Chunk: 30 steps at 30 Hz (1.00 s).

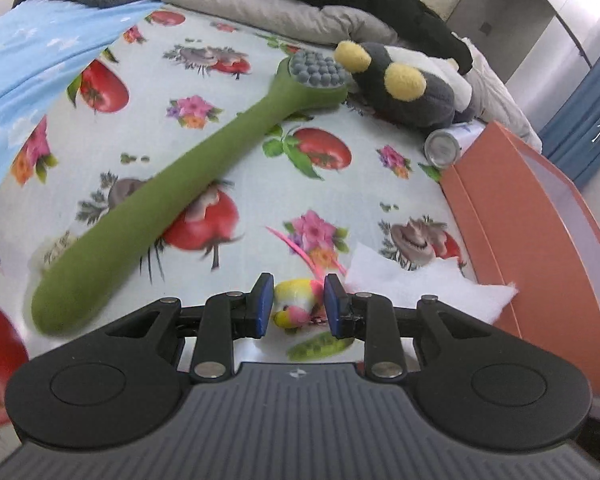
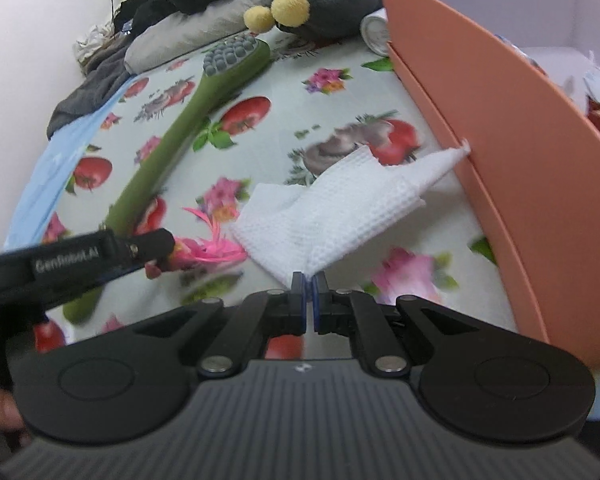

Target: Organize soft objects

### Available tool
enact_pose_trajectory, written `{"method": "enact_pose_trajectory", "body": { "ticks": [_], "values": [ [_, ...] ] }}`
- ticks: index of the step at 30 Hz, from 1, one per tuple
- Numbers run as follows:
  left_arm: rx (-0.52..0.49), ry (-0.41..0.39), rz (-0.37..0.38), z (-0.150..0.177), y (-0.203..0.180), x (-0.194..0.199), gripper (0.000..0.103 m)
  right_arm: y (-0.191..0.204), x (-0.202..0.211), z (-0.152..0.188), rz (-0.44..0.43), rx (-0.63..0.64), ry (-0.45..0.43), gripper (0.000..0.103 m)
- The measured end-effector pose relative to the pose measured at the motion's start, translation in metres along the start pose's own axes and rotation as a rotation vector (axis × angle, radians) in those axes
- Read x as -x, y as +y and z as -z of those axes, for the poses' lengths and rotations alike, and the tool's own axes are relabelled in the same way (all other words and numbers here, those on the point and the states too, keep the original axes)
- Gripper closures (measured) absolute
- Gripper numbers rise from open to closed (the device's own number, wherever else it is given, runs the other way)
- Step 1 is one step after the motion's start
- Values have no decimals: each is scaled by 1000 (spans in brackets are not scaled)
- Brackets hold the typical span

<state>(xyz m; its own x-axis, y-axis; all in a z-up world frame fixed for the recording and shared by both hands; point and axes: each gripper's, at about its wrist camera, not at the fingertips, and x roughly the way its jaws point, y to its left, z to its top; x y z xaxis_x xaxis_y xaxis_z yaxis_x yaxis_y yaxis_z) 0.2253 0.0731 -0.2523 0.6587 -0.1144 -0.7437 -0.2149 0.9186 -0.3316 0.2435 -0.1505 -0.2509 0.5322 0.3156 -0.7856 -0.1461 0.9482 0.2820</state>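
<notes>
The left tongs (image 1: 296, 300) hover low over the bed, their blue pads part-way apart with a small yellow-and-pink feathered toy (image 1: 296, 304) sitting between them; the pads look pressed to its sides, so it seems pinched, though the contact is hard to make out for certain. Pink feathers (image 2: 214, 246) trail from that toy across the sheet. The right tongs (image 2: 310, 280) are pressed together on the near corner of a white waffle-weave cloth (image 2: 332, 208), which stretches away from them over the bed, its far tip touching the side wall of an orange box (image 2: 500, 128). The box stands at the right edge of the bed, open on top, with some blurred things inside that I cannot tell apart. The bed wears a flowered sheet (image 1: 260, 152) printed with red tomatoes and pink blossoms. A long green plush brush (image 1: 172, 188) with a grey bobbled head lies diagonally across it, just left of the toy. Beyond its head lies a dark grey plush animal (image 1: 412, 92) with yellow rounded parts, and a small white canister (image 1: 444, 146) rests between that plush and the box's far corner. A grey pillow (image 1: 260, 4) and dark clothing are heaped at the far end, and a light blue blanket (image 1: 32, 60) covers the left side.
</notes>
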Motion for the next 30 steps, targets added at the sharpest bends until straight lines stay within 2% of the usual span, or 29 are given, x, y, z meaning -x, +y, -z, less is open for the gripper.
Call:
{"method": "enact_pose_trajectory", "body": {
  "ticks": [8, 18, 19, 20, 21, 22, 23, 27, 30],
  "values": [
    [-38, 31, -34, 12, -2, 2, 71, -14, 21, 29, 25, 36, 17, 96],
    [-83, 30, -21, 15, -9, 7, 68, -24, 33, 32, 9, 47, 27, 92],
    [-83, 31, -17, 15, -8, 8, 60, -24, 34, 32, 8, 51, 30, 87],
    [-86, 35, -10, 16, -7, 9, 58, -24, 35, 32, 10, 54, 34, 72],
    [-97, 46, 5, 17, -7, 10, 57, -25, 35, 33, 12, 59, 37, 60],
    [-105, 57, 13, 17, -7, 10, 56, -25, 36, 34, 16, 64, 39, 39],
    [-106, 64, 15, 18, -6, 10, 55, -25, 37, 35, 17, 67, 36, 29],
    [-125, 42, 0, 22, -5, 17, 53, -26, 40, 41, 20, 74, 27, 28],
    [-121, 39, 15, 23, -4, 23, 49, -22, 44, 47, 6, 107, 16, 28]
  ]
}}
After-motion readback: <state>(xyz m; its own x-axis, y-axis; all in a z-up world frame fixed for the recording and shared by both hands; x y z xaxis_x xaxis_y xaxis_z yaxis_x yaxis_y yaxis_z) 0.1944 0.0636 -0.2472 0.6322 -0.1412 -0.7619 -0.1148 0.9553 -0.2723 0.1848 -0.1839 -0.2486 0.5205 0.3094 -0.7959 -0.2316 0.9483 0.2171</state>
